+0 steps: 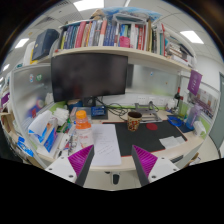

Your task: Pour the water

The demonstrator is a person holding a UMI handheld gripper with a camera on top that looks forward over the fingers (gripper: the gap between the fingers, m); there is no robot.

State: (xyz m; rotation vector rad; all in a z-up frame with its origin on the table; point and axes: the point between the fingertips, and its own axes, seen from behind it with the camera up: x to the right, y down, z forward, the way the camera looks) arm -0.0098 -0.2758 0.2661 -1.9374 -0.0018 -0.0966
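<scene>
Gripper (112, 163) hovering, fingers spread, holding nothing. Bottle (83, 127) standing just beyond left finger; mug (134, 121) waiting farther right, below monitor (90, 76). Advise centring fingers round bottle body before closing, keeping it upright.

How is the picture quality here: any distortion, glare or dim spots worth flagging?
Gripper view: strong fisheye bending, so the bookshelf and desk edges curve; ceiling lights blow out to white glare; the monitor is a dark, detail-free block; small items like the bottle and mug look soft. The open gripper shows its pink pads clearly.
</scene>
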